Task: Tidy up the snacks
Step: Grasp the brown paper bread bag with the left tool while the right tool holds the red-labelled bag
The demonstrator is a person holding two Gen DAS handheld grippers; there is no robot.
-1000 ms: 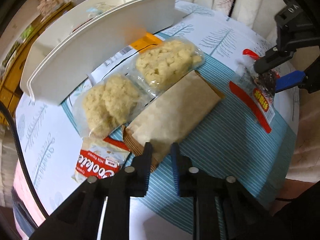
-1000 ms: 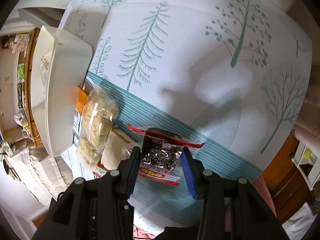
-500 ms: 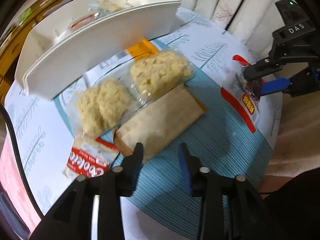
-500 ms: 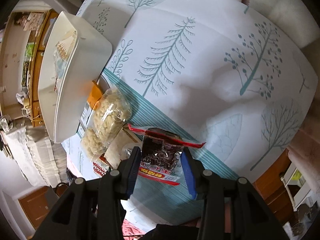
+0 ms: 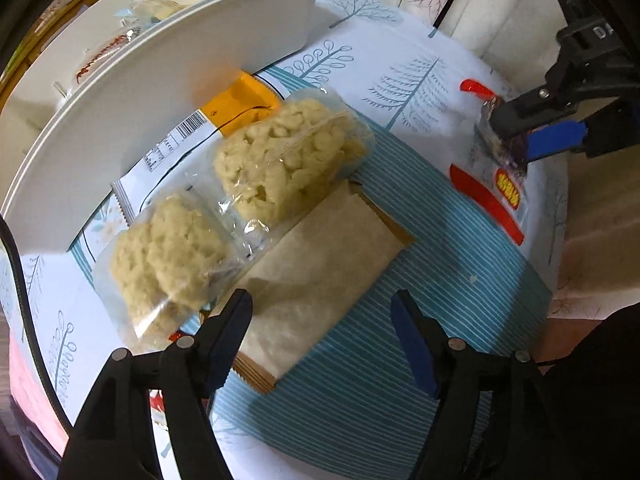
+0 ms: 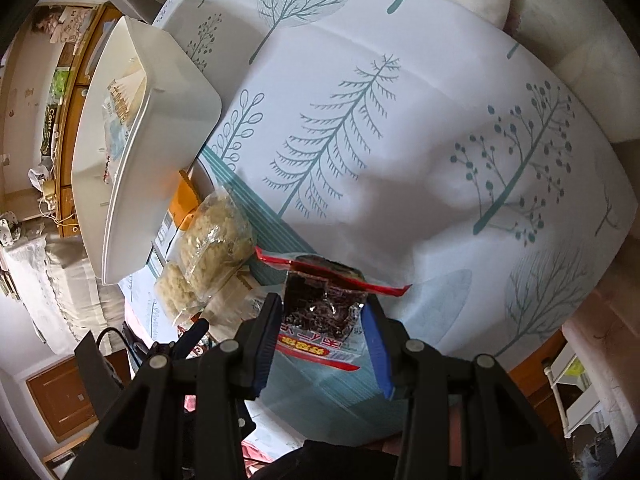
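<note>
Left tool point(image 5: 322, 312) just opening, wide over brown packet point(image 5: 320, 276) edge; right tool point(image 6: 322, 320) clamps dark snack packet point(image 6: 320, 308).

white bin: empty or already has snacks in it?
Not empty. The white bin already holds a few packets, visible over its rim in both wrist views. How full it is cannot be told; most of the inside is hidden.
</note>
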